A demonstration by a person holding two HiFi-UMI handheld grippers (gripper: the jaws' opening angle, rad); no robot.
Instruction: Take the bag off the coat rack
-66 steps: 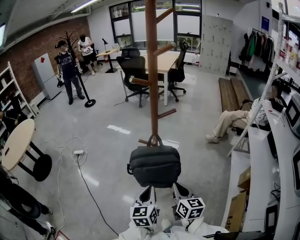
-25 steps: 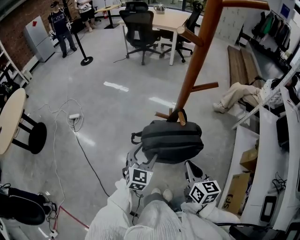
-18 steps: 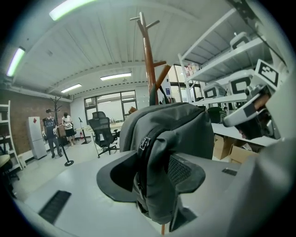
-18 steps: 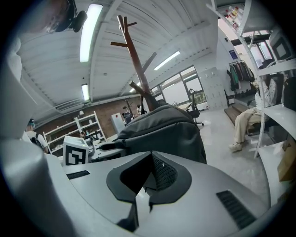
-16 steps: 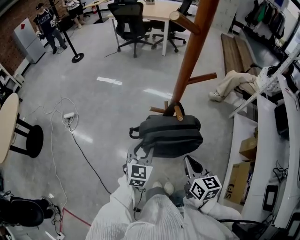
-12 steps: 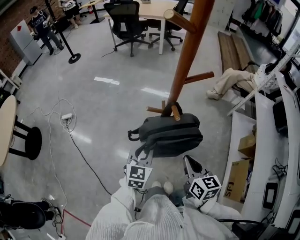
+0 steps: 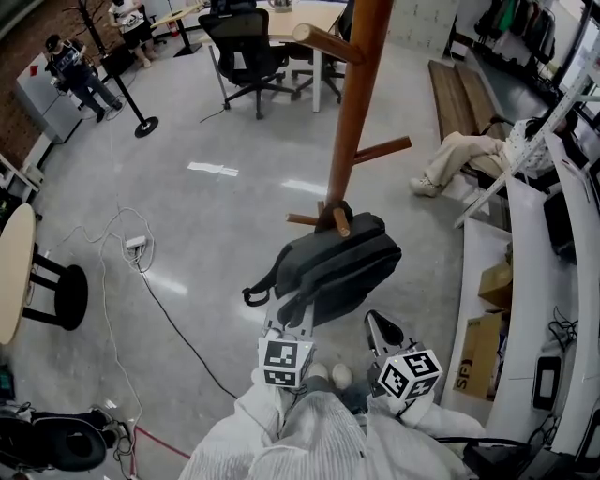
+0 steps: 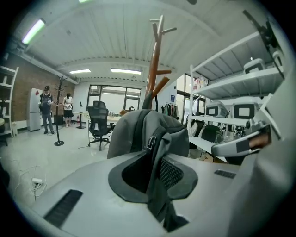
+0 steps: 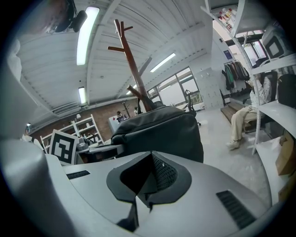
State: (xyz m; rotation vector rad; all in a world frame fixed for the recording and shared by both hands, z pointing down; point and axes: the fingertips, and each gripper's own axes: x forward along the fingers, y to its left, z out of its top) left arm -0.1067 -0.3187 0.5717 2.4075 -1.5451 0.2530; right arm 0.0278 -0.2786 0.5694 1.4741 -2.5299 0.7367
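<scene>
A dark grey bag [image 7: 337,267] hangs by its top handle on a low peg [image 7: 336,221] of the brown wooden coat rack [image 7: 352,122], tilted with its left end lower. My left gripper [image 7: 281,328] is under that end. In the left gripper view its jaws [image 8: 157,190] are closing, and a strap [image 8: 155,173] of the bag [image 8: 138,132] is pinched between them. My right gripper [image 7: 380,330] sits just below the bag's right side. In the right gripper view it [image 9: 138,196] is shut with nothing in it, and the bag [image 9: 162,134] is close ahead.
Office chairs [image 7: 246,52] and a desk [image 7: 281,17] stand beyond the rack. A cable and power strip [image 7: 136,242] lie on the floor to the left. A round table [image 7: 11,272] is at far left. White shelving [image 7: 525,281] and cardboard boxes [image 7: 473,361] stand close on the right. A person [image 7: 469,150] sits on a bench.
The left gripper's jaws have come together on the bag's strap. The bag's left end has dropped and swung toward me, so the bag now hangs tilted. The right gripper has hardly moved.
</scene>
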